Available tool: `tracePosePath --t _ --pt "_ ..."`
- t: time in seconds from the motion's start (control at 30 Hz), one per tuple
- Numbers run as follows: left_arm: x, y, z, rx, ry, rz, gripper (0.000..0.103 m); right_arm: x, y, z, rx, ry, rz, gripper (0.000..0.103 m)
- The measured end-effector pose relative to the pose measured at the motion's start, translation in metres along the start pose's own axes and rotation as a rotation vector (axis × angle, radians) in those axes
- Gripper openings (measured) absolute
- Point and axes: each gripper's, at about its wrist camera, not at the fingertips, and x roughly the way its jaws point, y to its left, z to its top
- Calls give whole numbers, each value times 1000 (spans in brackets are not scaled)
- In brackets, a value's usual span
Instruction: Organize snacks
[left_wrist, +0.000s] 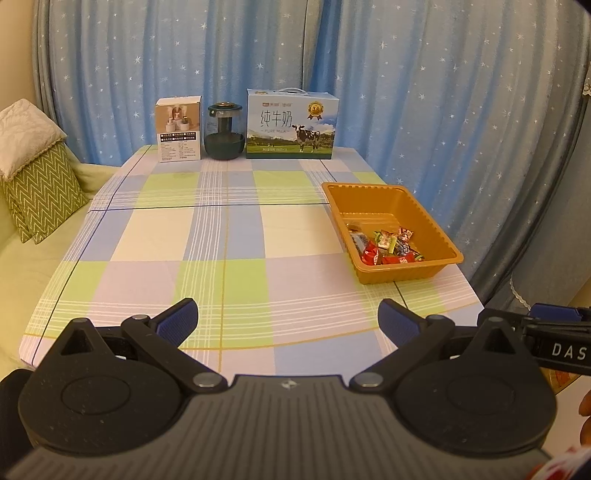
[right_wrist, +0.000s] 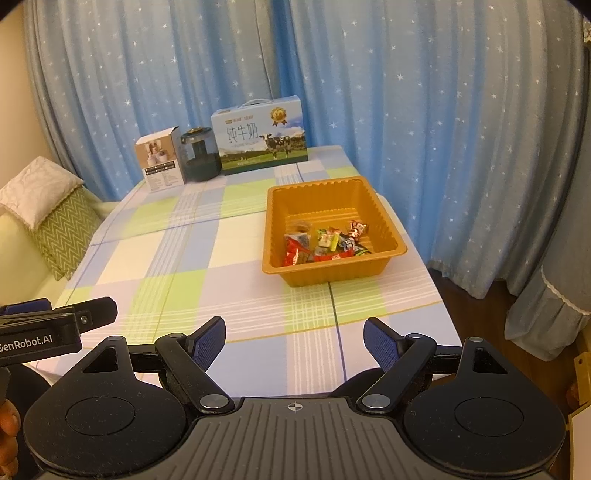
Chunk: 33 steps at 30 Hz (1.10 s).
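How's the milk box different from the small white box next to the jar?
The milk box is wider, blue and green with a cow picture and a top handle. The small box is narrower, mostly white, with no handle. Both stand upright at the table's far edge, flanking the jar.

Low in the frame, the right gripper (right_wrist: 294, 341) hangs with its blue-padded fingers (right_wrist: 208, 341) spread wide and nothing between them, above a checked tablecloth (right_wrist: 207, 254). Right of centre sits an orange tray (right_wrist: 334, 275) holding wrapped snacks (right_wrist: 325, 243). The left gripper (right_wrist: 55, 325) pokes in at the left edge.
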Motion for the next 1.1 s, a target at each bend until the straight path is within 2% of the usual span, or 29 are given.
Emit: tracePosePath --t 1.1 --pt "3 -3 -3 8 5 -1 103 -1 1 1 3 -2 -1 82"
